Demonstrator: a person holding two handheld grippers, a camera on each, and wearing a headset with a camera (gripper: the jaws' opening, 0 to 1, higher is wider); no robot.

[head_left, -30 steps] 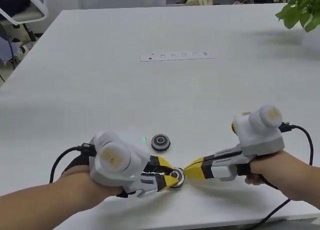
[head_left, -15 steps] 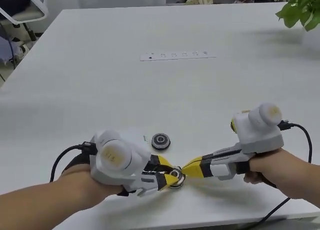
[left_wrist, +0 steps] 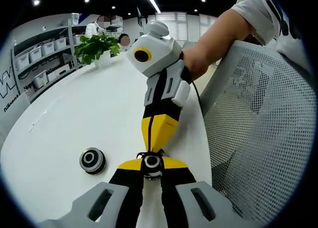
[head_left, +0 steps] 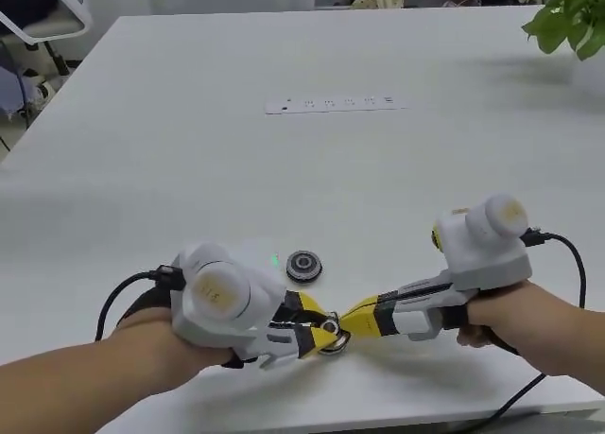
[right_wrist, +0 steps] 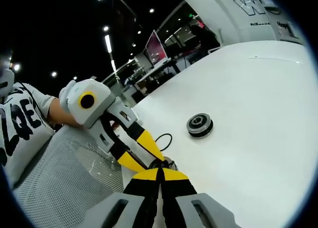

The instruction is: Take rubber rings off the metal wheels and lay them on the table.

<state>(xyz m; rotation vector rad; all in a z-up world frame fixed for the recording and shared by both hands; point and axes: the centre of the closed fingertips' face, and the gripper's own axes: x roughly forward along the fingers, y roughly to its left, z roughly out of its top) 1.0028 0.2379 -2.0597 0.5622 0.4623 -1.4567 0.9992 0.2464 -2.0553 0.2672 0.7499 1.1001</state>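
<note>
My left gripper [head_left: 319, 328] is shut on a small metal wheel [head_left: 330, 336] just above the white table [head_left: 284, 179], near its front edge. In the left gripper view the wheel [left_wrist: 151, 167] sits between the yellow jaws. My right gripper [head_left: 345, 322] comes in from the right, its jaws pressed together on the thin black rubber ring [left_wrist: 148, 154] at the wheel's rim. In the right gripper view its own tips [right_wrist: 160, 169] meet at the wheel [right_wrist: 169, 163]. A second wheel [head_left: 303, 265] with its black ring on lies flat on the table just behind.
A white power strip [head_left: 336, 104] lies mid-table. A green plant [head_left: 567, 18] stands at the far right corner, and a chair [head_left: 47, 18] at the far left. A mesh chair back [left_wrist: 258, 128] is close behind the table's front edge. Cables trail from both grippers.
Both grippers and the held wheel have shifted a little to the left. Both grips are unchanged, and the second wheel has stayed put.
</note>
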